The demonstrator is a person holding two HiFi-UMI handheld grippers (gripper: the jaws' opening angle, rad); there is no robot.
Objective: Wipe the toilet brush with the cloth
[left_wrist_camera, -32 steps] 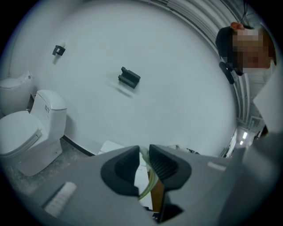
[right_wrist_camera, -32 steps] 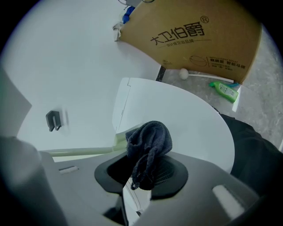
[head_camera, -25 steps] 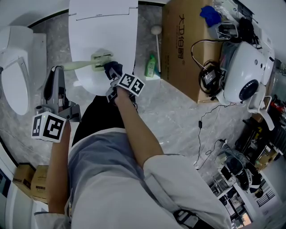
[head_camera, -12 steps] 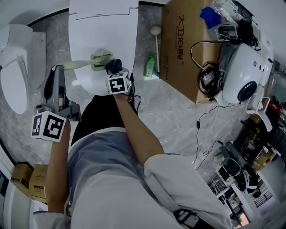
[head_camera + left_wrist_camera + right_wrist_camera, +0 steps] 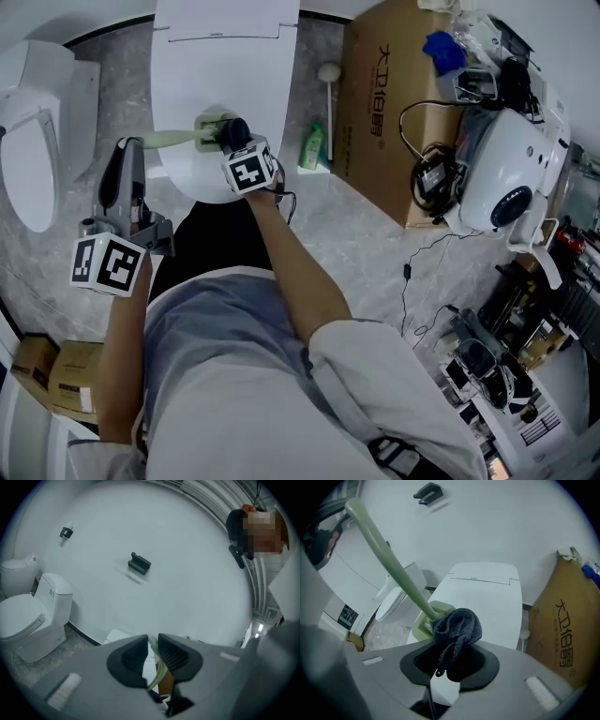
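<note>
Where bunched dark cloth (image 5: 457, 627) touches, toilet brush (image 5: 393, 568) pale green.

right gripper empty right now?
No, the right gripper is shut on a dark cloth, which sits bunched against the head of the green toilet brush.

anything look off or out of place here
Nothing spilled or broken: the left gripper holds the brush over the closed toilet lid, and the right gripper holds the cloth at its head. Only mess: tangled cables by the box.
</note>
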